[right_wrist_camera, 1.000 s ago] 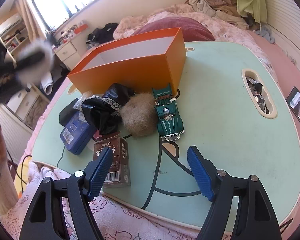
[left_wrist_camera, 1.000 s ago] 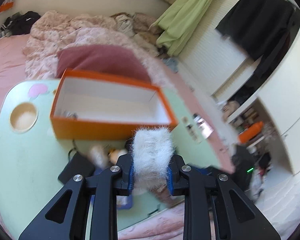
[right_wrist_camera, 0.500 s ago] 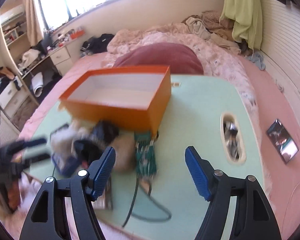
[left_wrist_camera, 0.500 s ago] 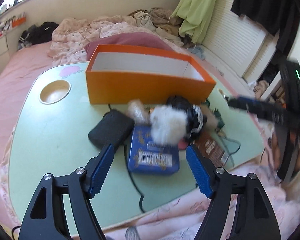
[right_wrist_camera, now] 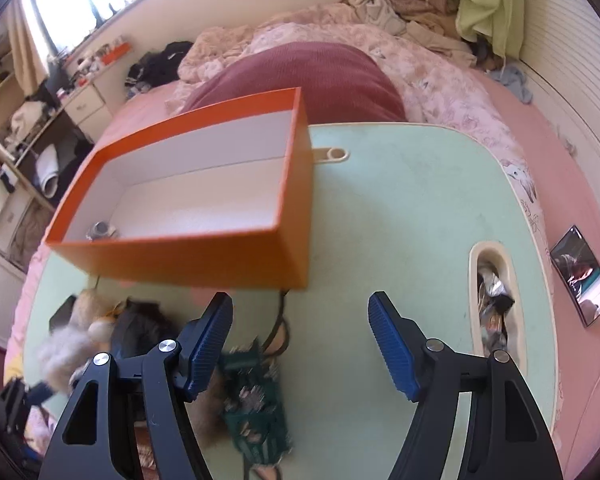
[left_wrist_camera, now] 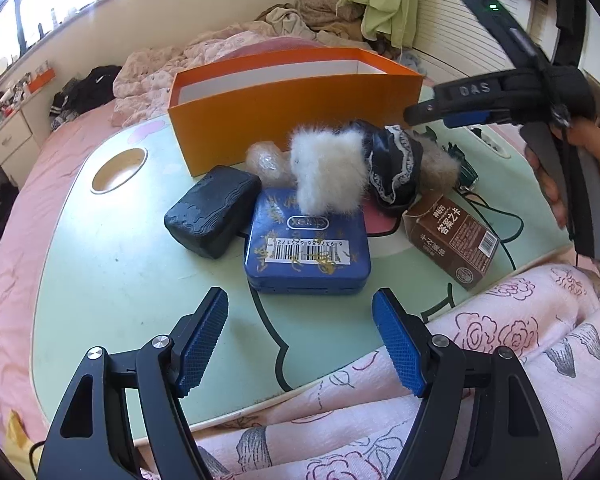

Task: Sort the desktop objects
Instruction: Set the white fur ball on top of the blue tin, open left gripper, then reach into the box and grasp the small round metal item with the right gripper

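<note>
Both grippers stand with jaws apart and nothing between the pads: the left gripper [left_wrist_camera: 300,340] hovers above the near edge of a pale green lap table [left_wrist_camera: 112,264], while the right gripper [right_wrist_camera: 300,344], its jaws spread over bare tabletop, hangs just in front of an orange box [right_wrist_camera: 204,248]. Seen from the left wrist, the clutter runs left to right across the table: a round recess [left_wrist_camera: 118,170] in the tabletop, a black pouch [left_wrist_camera: 212,210], a blue tin [left_wrist_camera: 306,250] with a barcode on its lid, a white fur pompom [left_wrist_camera: 328,172] resting on the tin's far edge, a small clear-wrapped bundle [left_wrist_camera: 266,160] behind it, a piece of black lace-trimmed fabric [left_wrist_camera: 392,168], a tan fur ball [left_wrist_camera: 440,168] and a brown carton [left_wrist_camera: 454,236] lying on its side. All sit in front of the box, outside it. From the right wrist, the box's white interior holds one small metallic item [right_wrist_camera: 100,231] in its near left corner; a green toy car [right_wrist_camera: 256,412], blurred, lies beside the left pad. A person's hand [left_wrist_camera: 556,184] grips the right tool's handle.
</note>
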`<action>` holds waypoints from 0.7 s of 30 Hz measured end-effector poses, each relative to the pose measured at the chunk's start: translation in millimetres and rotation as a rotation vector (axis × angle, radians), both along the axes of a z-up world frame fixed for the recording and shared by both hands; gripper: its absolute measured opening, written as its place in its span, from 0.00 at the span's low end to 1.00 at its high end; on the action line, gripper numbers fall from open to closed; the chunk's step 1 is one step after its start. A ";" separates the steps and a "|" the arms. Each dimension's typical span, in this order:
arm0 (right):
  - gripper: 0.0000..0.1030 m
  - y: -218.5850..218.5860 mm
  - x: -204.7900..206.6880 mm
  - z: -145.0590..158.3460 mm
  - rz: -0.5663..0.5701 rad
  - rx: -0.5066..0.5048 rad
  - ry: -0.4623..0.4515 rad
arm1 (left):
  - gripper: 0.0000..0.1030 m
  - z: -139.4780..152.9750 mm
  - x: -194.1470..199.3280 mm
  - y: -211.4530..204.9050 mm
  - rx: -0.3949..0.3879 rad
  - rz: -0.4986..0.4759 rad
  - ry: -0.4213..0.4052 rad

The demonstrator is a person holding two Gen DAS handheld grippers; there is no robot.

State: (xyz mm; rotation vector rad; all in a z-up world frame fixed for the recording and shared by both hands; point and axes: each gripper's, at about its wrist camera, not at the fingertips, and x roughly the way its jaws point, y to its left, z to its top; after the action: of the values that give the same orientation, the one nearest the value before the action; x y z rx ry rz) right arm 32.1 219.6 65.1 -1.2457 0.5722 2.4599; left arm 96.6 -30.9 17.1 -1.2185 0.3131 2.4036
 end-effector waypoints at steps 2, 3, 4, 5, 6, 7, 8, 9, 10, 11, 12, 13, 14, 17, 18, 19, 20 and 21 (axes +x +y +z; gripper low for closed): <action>0.69 -14.0 0.1 14.6 0.014 0.044 0.022 | 0.78 -3.6 -3.2 -2.5 0.002 0.024 -0.015; 0.69 -20.5 -0.1 21.3 0.020 0.060 0.036 | 0.81 -4.8 -4.1 -4.9 0.001 0.039 -0.018; 0.69 -27.5 -2.7 30.2 0.028 0.082 0.052 | 0.82 -5.3 -4.7 -7.0 0.001 0.049 -0.017; 0.69 -37.1 -8.1 42.7 0.048 0.116 0.072 | 0.83 -5.6 -5.2 -7.9 0.000 0.052 -0.018; 0.69 -43.2 -11.5 48.5 0.061 0.134 0.082 | 0.89 -6.9 -5.9 -8.5 -0.003 0.051 -0.021; 0.69 -50.8 -16.4 56.4 0.083 0.157 0.097 | 0.98 -7.9 -7.2 -7.2 -0.007 0.050 -0.028; 0.69 -59.5 -24.4 63.8 0.111 0.174 0.111 | 1.00 -9.5 -8.7 -7.3 -0.012 0.052 -0.037; 0.69 -65.9 -31.8 67.9 0.133 0.182 0.116 | 1.00 -11.1 -9.8 -8.2 -0.011 0.051 -0.037; 0.69 -72.4 -40.5 71.5 0.159 0.189 0.118 | 1.00 -11.7 -12.4 -4.9 -0.012 0.052 -0.038; 0.69 -80.5 -53.1 74.4 0.197 0.195 0.115 | 1.00 -13.0 -11.1 -4.8 -0.011 0.050 -0.037; 0.69 -85.4 -63.8 74.9 0.229 0.186 0.107 | 1.00 -14.9 -11.5 -5.5 -0.010 0.049 -0.036; 0.69 -88.7 -72.8 73.7 0.256 0.167 0.099 | 1.00 -14.4 -10.1 -5.5 -0.009 0.048 -0.035; 0.69 -90.6 -86.3 71.8 0.297 0.110 0.086 | 1.00 -13.1 -11.2 -4.4 -0.009 0.047 -0.034; 0.69 -84.2 -127.3 59.2 0.365 -0.125 0.006 | 1.00 -10.0 -11.8 -6.4 -0.002 0.044 -0.029; 0.69 -81.8 -139.3 54.9 0.367 -0.193 -0.021 | 1.00 -10.3 -12.1 -7.3 0.000 0.043 -0.026; 0.69 -78.0 -151.7 51.5 0.361 -0.250 -0.049 | 1.00 -11.0 -12.3 -7.9 0.002 0.042 -0.023; 0.69 -75.8 -164.4 46.9 0.350 -0.280 -0.090 | 1.00 -10.3 -12.8 -8.3 0.004 0.042 -0.022; 0.68 -75.0 -173.4 44.7 0.343 -0.276 -0.122 | 1.00 -10.4 -13.4 -8.7 0.005 0.042 -0.021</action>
State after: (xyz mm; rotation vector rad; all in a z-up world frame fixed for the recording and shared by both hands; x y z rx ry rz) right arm -141.3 144.6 109.7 -1.7159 0.7370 2.6154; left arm 83.1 -39.6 6.7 -1.2594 0.2775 2.4235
